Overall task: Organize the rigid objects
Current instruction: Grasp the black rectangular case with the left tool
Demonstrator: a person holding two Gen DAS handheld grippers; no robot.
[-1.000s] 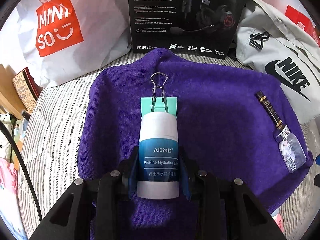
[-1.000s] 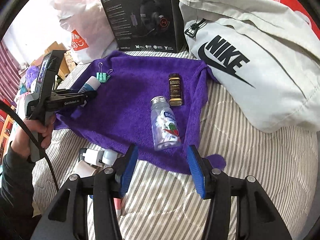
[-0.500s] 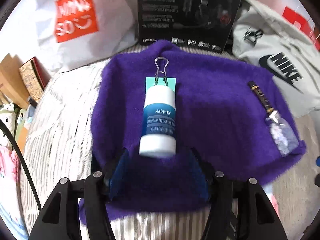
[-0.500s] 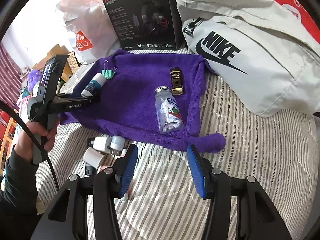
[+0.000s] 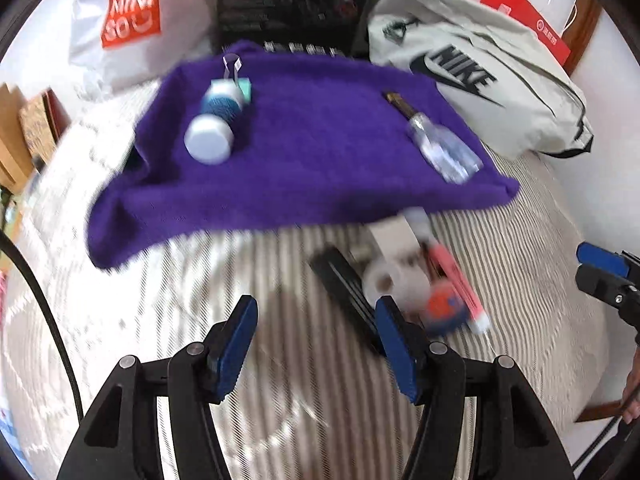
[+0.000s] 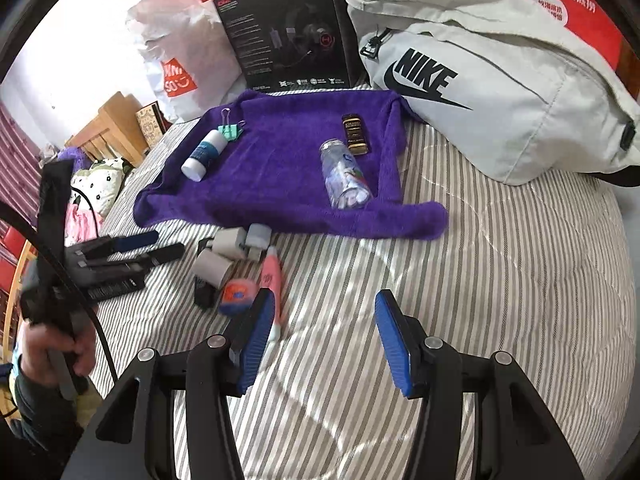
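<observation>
A purple towel (image 6: 280,168) lies on the striped bed. On it rest a white and blue lotion bottle (image 6: 203,154), a teal binder clip (image 6: 230,130), a clear pill bottle (image 6: 346,178) and a small dark bottle (image 6: 354,134). In the blurred left wrist view the lotion bottle (image 5: 216,124) and pill bottle (image 5: 444,152) show on the towel (image 5: 312,160). A pile of small items (image 6: 236,264) lies in front of the towel: white rolls, a pink tube, an orange ball. My left gripper (image 5: 314,340) is open and empty, left of the pile. My right gripper (image 6: 324,336) is open and empty.
A grey Nike bag (image 6: 492,88) sits at the right rear, a black headset box (image 6: 288,28) and a white Miniso bag (image 6: 176,76) behind the towel. The bed edge runs along the left, with wooden furniture (image 6: 108,132) beyond.
My left gripper let go of the lotion bottle, leaving it on the towel by the clip, and pulled back and to the right. The right gripper drew back slightly.
</observation>
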